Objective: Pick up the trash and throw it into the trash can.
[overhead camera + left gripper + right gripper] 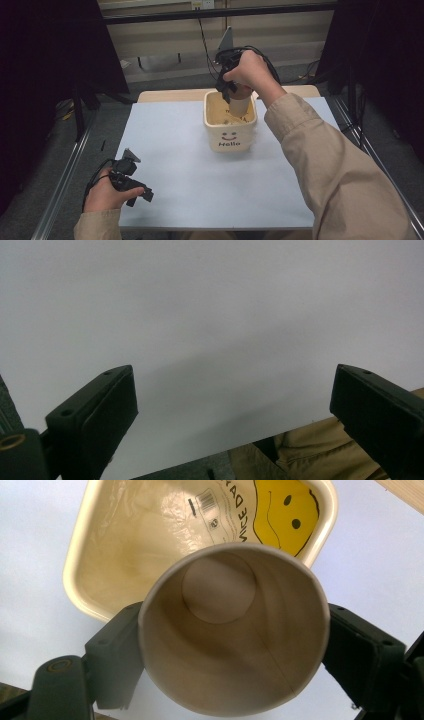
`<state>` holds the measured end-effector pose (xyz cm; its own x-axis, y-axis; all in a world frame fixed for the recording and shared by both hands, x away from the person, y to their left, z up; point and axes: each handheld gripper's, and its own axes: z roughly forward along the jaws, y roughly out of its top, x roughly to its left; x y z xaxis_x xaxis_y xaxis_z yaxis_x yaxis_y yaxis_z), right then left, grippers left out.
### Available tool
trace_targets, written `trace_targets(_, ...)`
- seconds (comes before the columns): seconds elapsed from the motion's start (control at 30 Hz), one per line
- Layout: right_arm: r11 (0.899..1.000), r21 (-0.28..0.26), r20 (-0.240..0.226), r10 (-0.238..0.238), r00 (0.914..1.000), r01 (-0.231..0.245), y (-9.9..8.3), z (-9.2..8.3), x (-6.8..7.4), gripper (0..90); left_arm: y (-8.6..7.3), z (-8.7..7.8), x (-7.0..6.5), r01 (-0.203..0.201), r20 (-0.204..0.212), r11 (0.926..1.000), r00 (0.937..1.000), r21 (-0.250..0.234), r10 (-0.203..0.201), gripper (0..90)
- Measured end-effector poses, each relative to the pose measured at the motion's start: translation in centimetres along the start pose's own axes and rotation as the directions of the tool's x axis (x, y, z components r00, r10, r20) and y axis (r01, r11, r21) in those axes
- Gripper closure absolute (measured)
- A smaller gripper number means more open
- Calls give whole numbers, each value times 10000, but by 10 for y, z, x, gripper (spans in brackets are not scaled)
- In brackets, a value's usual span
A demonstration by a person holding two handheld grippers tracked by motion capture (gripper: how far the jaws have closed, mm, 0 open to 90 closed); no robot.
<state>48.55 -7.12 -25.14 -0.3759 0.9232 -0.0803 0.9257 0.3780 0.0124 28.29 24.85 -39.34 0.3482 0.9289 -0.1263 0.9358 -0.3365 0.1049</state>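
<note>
My right gripper (228, 87) is clamped on a brown paper cup (232, 630), one jaw pressed against each side of its wall just under the rim. In the right gripper view the cup's mouth faces me, round and empty, with the flat bottom visible deep inside. I hold it over the cream square bin (212, 125), whose rounded rim runs beneath the cup; the cup's lower end sits inside the bin's opening, toward the far right corner in the high view. I cannot tell whether it touches the bin's floor or wall. A yellow smiley face is printed inside the bin (80, 545), and "Hello" is on its near face.

The bin stands near the back of the pale blue mat (175, 165), close to its far edge, with open mat on the left, on the right and in front.

My left gripper (140, 192) rests low near the mat's front-left corner, its jaws spread wide with nothing between them, well apart from the bin.
</note>
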Motion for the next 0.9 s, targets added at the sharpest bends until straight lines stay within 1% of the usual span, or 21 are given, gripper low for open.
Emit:
trace_targets(0.07, 9999, -106, -52, -56, 10000, 55, 0, -1, -1, 168, 0, 0, 0, -59, -33, 10000, 10000, 56, 59, 49)
trace_targets(0.1, 9999, -134, -20, 23, 10000, -24, 0, -2, -2, 146, 0, 0, 0, -68, -39, 10000, 10000, 0, 68, 49)
trace_targets(0.13, 9999, -141, 1, 47, 10000, -47, 0, -2, -2, 127, 0, 0, 0, -54, -52, 10000, 10000, -8, 54, 48)
trace_targets(0.17, 9998, -138, -59, 105, 9999, -106, 0, -3, -2, 124, 0, 0, -1, 26, 22, 10000, 10000, -39, -26, 48)
trace_targets(0.2, 9998, -191, -61, 90, 9999, -91, -1, -3, -2, 120, 1, 0, 0, -88, -50, 10000, 9999, -6, 88, 48)
trace_targets(0.23, 9997, -259, -17, -1, 10000, 1, -2, -4, -2, 101, 0, 0, -1, 18, 17, 10000, 10000, 18, -18, 48)
trace_targets(0.3, 9998, -215, -46, -1, 10000, 0, -2, -5, -2, 104, 0, 0, -1, -16, 10, 10000, 10000, 27, 16, 48)
trace_targets(0.33, 9997, -240, -44, -81, 10000, 80, -3, -6, -3, 103, 0, 0, -1, -3, 8, 10000, 10000, 19, 3, 48)
trace_targets(0.37, 9996, -270, -147, 104, 9998, -108, -3, -7, -3, 102, 0, 0, 0, -90, -123, 10000, 9999, -38, 89, 48)
trace_targets(0.43, 9995, -303, -102, 75, 9999, -78, -5, -10, -4, 96, 0, -1, 0, -77, -25, 10000, 10000, -31, 77, 48)
trace_targets(0.47, 9995, -319, -187, 42, 9998, -48, -6, -11, -5, 96, 0, 0, 0, -26, -36, 10000, 10000, -80, 26, 48)
trace_targets(0.57, 9994, -325, -139, 128, 9998, -133, -9, -15, -7, 96, 0, -1, 0, -51, -55, 10000, 10000, -50, 51, 48)
trace_targets(0.6, 9992, -389, -150, 60, 9999, -66, -10, -16, -7, 96, 0, -1, -1, -86, -107, 9999, 9999, -78, 85, 48)
trace_targets(0.63, 9992, -392, -185, 54, 9998, -61, -11, -19, -8, 96, 0, -1, -1, -64, -16, 10000, 10000, -60, 64, 48)
trace_targets(0.67, 9990, -436, -202, 64, 9998, -72, -12, -21, -9, 96, 0, -1, -1, -203, -93, 9998, 9998, -39, 202, 48)
trace_targets(0.73, 9985, -523, -102, 134, 9999, -139, -15, -28, -11, 98, 0, 0, -2, -174, -84, 9998, 9998, -75, 173, 48)
trace_targets(0.8, 9983, -548, -161, 181, 9997, -190, -16, -31, -13, 98, -1, 0, -2, -106, -30, 9999, 9999, -82, 106, 48)
trace_targets(0.83, 9978, -645, -144, 143, 9998, -152, -17, -34, -14, 98, -1, -1, -2, -107, -47, 9999, 9999, -63, 107, 48)
trace_targets(0.87, 9972, -711, -154, 218, 9996, -228, -18, -37, -14, 98, -1, -1, -2, -107, -114, 9998, 9999, -140, 105, 48)
trace_targets(0.9, 9970, -734, -109, 242, 9996, -249, -20, -43, -16, 98, -1, -2, -3, -66, -64, 9999, 10000, -123, 65, 47)
